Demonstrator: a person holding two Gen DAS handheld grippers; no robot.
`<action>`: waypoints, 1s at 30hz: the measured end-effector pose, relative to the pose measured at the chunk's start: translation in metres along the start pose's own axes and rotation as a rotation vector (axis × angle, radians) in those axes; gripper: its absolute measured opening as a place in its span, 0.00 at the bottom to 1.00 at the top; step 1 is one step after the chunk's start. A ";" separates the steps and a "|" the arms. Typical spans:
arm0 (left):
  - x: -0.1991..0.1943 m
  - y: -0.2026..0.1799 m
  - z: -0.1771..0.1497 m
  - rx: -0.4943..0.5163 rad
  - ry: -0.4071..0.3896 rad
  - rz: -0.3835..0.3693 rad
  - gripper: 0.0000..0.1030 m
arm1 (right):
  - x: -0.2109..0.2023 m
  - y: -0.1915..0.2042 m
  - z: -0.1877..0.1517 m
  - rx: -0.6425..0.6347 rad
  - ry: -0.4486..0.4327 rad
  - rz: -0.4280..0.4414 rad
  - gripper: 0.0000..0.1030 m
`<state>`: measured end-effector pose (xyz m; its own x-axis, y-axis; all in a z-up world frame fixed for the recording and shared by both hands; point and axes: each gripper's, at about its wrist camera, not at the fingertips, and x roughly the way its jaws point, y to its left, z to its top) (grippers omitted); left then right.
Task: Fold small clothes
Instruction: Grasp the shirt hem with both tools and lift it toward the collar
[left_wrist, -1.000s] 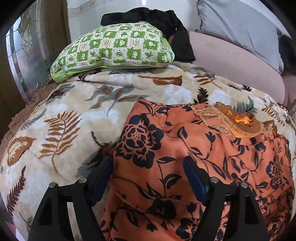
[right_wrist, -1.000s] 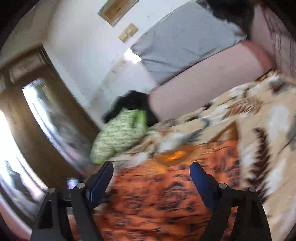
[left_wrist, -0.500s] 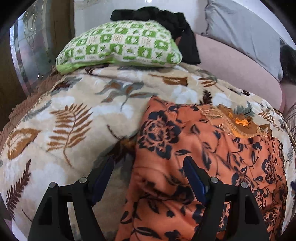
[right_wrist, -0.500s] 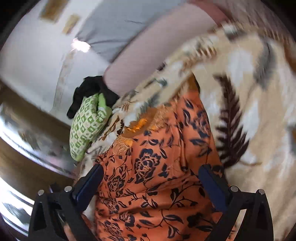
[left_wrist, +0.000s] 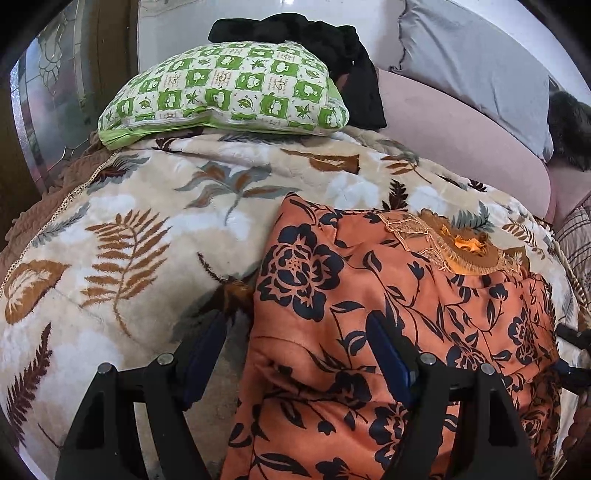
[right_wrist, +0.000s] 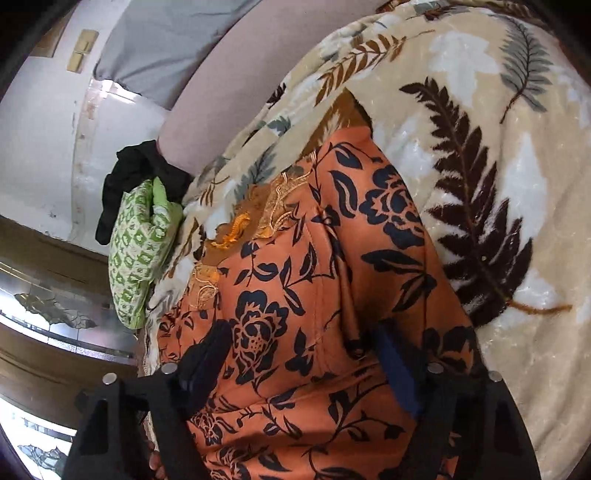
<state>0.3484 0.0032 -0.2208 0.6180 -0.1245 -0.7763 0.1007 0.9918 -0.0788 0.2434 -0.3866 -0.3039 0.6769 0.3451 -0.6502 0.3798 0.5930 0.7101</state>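
Right gripper (right_wrist: 295, 365): jaws narrowing over the orange floral garment (right_wrist: 295, 295), cloth bunched between the pads, no pinch visible yet; probably going for a fold edge.
Left gripper (left_wrist: 295, 354): jaws standing wide, straddling the garment's left edge, nothing clamped; likely waiting to pin or lift that side.
Garment: lying spread on the leaf-print blanket (left_wrist: 147, 221), embroidered neckline (left_wrist: 454, 243) pointing away from the grippers.
Green checked pillow (left_wrist: 229, 88): sitting beyond the garment, well apart.

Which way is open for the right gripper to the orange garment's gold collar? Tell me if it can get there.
Probably yes. The right gripper, jaws closing over the orange garment, points toward the gold collar further along the cloth, with only flat fabric between.
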 end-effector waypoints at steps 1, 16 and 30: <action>0.001 0.001 0.001 -0.006 0.002 -0.002 0.76 | 0.003 0.003 -0.001 -0.014 0.009 -0.001 0.57; 0.037 -0.004 -0.011 0.050 0.160 0.111 0.76 | -0.006 0.010 -0.005 -0.213 -0.103 -0.306 0.08; -0.062 0.070 -0.046 -0.097 0.100 -0.012 0.76 | -0.126 0.028 -0.056 -0.313 -0.144 -0.076 0.10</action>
<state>0.2814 0.0817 -0.2064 0.5361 -0.1378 -0.8328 0.0287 0.9890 -0.1452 0.1334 -0.3727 -0.2168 0.7445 0.1985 -0.6375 0.2360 0.8150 0.5293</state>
